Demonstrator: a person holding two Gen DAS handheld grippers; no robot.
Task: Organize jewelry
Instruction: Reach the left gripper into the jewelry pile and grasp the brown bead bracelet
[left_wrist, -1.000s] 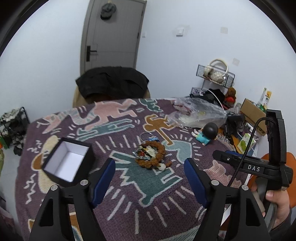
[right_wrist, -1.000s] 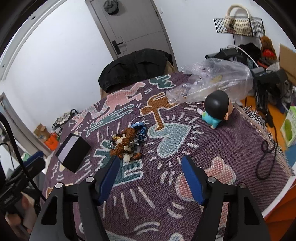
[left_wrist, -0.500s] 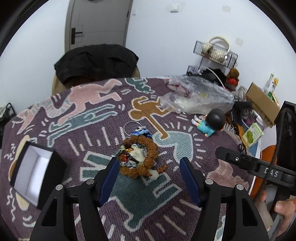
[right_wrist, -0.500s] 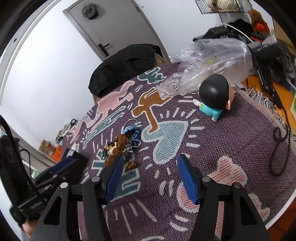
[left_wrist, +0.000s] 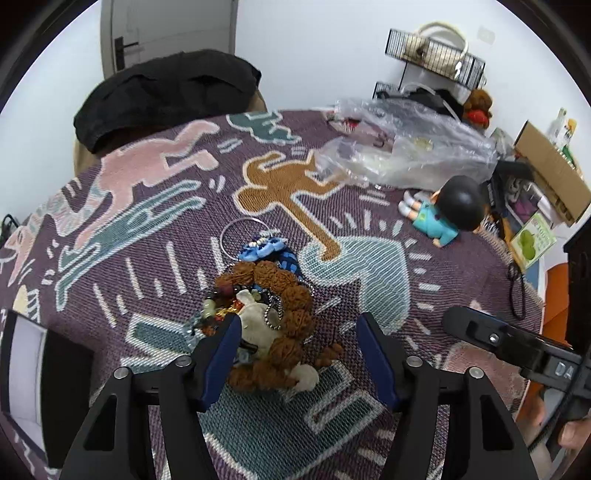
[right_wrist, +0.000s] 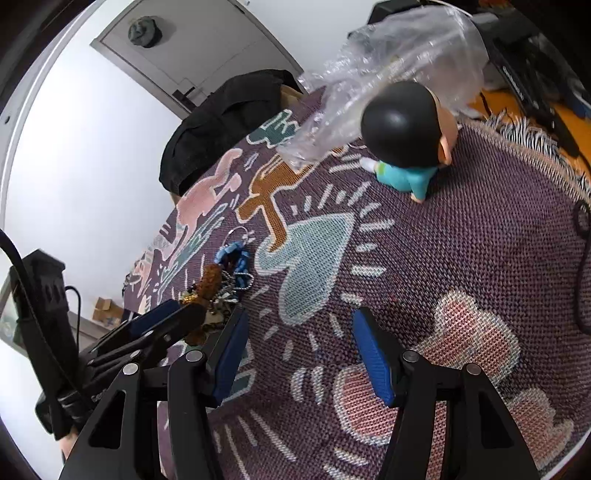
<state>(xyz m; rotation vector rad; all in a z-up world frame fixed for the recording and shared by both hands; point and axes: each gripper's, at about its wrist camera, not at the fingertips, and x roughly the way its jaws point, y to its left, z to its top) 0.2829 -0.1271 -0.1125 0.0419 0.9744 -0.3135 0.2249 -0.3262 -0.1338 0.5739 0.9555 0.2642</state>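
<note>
A heap of jewelry (left_wrist: 273, 317) lies on the patterned purple cloth (left_wrist: 424, 288): a chunky brown bead bracelet, a blue bracelet (left_wrist: 266, 251), a silver hoop (left_wrist: 240, 236) and small chains. My left gripper (left_wrist: 299, 354) points down over the near side of the heap. Its jaws are closing with the brown beads between them; the right pad (left_wrist: 373, 354) stands clear of the beads. In the right wrist view the heap (right_wrist: 218, 284) is to the left, beside the left gripper's fingers (right_wrist: 162, 321). My right gripper (right_wrist: 303, 354) is open over bare cloth, holding nothing.
An open black box with a white inside (left_wrist: 22, 369) sits at the left edge. A doll in teal (left_wrist: 443, 218) and a clear plastic bag (left_wrist: 406, 151) lie at the far right. A black garment (left_wrist: 166, 92) drapes a chair behind the table. The fringed cloth edge (right_wrist: 524, 136) is on the right.
My left gripper came down and forward onto the jewelry heap and its jaws narrowed; the box slid to the view's left edge. My right gripper sank toward the cloth and rolled.
</note>
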